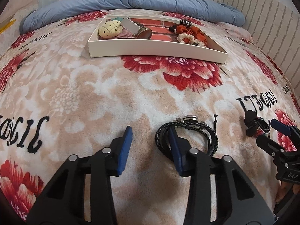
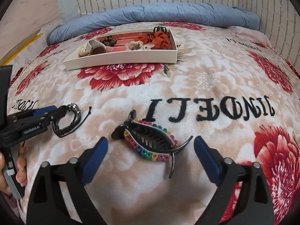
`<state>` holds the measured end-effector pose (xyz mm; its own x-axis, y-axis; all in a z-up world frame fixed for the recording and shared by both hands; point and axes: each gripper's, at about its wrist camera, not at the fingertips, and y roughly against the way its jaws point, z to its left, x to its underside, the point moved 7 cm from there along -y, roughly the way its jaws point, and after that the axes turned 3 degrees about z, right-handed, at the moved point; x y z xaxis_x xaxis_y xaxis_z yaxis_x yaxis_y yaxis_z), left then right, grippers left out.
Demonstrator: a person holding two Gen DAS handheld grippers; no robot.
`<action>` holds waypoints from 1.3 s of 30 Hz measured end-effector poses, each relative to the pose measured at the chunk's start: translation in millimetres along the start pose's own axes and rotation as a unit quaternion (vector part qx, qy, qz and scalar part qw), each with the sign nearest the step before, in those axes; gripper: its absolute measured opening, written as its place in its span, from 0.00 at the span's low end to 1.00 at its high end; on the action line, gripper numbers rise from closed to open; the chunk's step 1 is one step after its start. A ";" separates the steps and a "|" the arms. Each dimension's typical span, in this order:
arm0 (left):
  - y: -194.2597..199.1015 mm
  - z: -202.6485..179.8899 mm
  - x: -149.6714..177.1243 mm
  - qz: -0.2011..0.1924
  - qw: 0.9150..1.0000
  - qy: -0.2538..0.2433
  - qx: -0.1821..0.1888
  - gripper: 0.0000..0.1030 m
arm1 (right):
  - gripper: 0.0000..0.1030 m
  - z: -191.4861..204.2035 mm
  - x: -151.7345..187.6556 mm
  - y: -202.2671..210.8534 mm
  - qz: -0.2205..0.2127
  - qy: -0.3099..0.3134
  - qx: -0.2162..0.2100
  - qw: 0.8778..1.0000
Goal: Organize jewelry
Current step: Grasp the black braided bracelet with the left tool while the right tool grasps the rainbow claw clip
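A black braided bracelet [image 1: 189, 131] with a metal clasp lies on the floral blanket. My left gripper [image 1: 150, 133] stands open over it: its right finger [image 1: 174, 142] sits inside the loop, the left finger [image 1: 125, 144] outside on bare blanket, and the pads do not press on the braid. In the right wrist view the bracelet [image 2: 69, 120] shows at the left gripper's [image 2: 54, 112] tip. A black hair claw with rainbow flowers [image 2: 150, 142] lies between the wide-open fingers of my right gripper [image 2: 151, 140], untouched. That claw [image 1: 253, 125] and the right gripper [image 1: 270, 133] show at the left wrist view's right edge.
A shallow white tray [image 1: 150, 50] [image 2: 121, 61] sits farther back on the bed, holding orange and cream scrunchies [image 1: 191, 33], a plush pineapple [image 1: 107, 29] and small items. A blue quilt [image 1: 131, 1] lies rolled behind it against a white brick wall. A hand [image 2: 20, 165] grips the left tool.
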<state>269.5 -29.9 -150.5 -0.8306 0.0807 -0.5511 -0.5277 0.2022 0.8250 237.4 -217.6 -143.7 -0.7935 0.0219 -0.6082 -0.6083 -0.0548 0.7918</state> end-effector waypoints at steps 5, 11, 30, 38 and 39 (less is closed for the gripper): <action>0.6 -2.3 1.0 0.001 1.000 -0.003 0.005 0.26 | 0.89 -0.8 -2.6 -8.6 0.013 -0.016 0.015 1.000; 0.3 -2.1 1.4 0.002 1.000 -0.001 0.008 0.24 | 0.90 -1.4 -5.2 -18.2 0.026 -0.029 0.030 0.999; 4.4 -1.2 -3.0 -0.004 1.000 -0.004 0.008 0.06 | 0.75 -6.5 -10.0 -21.9 0.028 -0.038 0.016 0.999; 8.2 6.0 -10.8 -0.013 1.000 -0.001 0.005 0.06 | 0.75 -11.4 -19.4 -18.8 0.014 -0.044 0.011 0.999; 9.1 7.8 -12.4 -0.015 1.000 0.000 0.005 0.06 | 0.75 -12.2 -21.7 -18.1 0.011 -0.045 0.010 0.999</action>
<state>276.3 -21.4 -137.2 -0.8143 0.0751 -0.5755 -0.5506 0.2137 0.8070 265.8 -229.3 -145.5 -0.8047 0.1112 -0.5831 -0.5897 -0.0364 0.8068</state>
